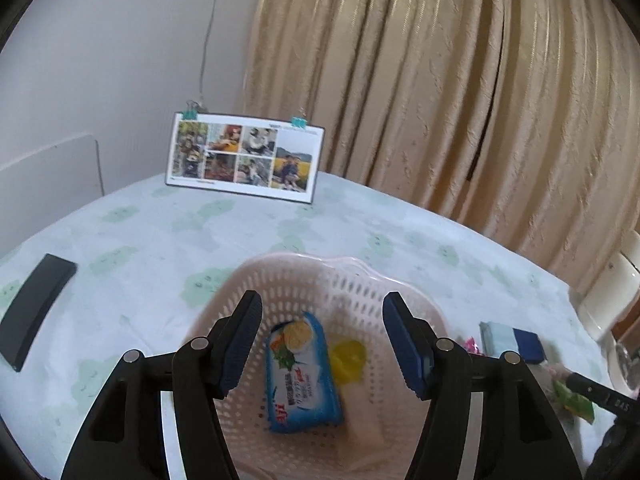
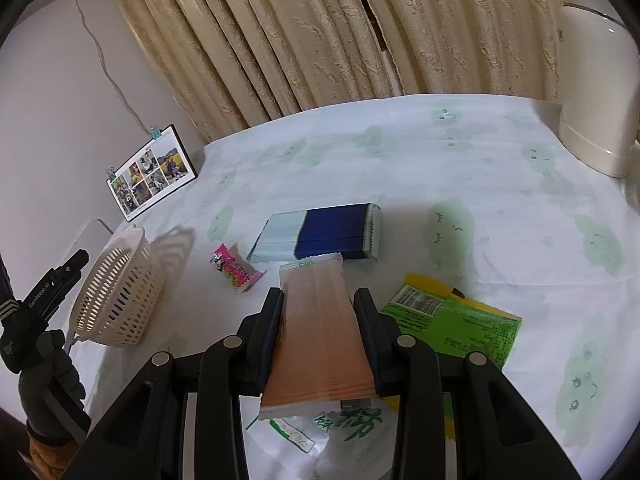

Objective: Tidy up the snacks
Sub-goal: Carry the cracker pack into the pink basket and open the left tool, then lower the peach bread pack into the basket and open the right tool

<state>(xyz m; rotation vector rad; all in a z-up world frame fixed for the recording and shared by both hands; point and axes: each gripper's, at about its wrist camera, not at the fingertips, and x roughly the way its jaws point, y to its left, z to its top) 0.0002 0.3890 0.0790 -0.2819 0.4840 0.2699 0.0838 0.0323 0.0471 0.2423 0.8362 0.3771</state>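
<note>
A table (image 2: 460, 152) under a pale cloth printed with green clouds stands against beige curtains (image 2: 280, 40), with a photo card (image 1: 244, 158) propped at its far edge.

In the left wrist view a black flat bar (image 1: 34, 312) lies far off to the left of the left hand-held gripper (image 1: 322, 344). That gripper hovers over a pale perforated basket (image 1: 280, 280), its jaws spread wide with nothing between them. Directly below, inside the basket, lies a blue snack pack (image 1: 302, 376), its long axis running away from the gripper, and just right of it a small yellow item (image 1: 348, 360), too blurred to name.

In the right wrist view the basket (image 2: 116, 292) sits well to the left of the right hand-held gripper (image 2: 318, 302). A pink candy wrapper (image 2: 236, 270) lies ahead and left. The jaws are clamped on the two long sides of an orange snack packet (image 2: 320, 332), whose long axis points straight forward between the fingers, its far end just short of a blue and pale-blue pack (image 2: 320, 236) lying crosswise ahead. A green packet (image 2: 460, 328) rests just to the right.
</note>
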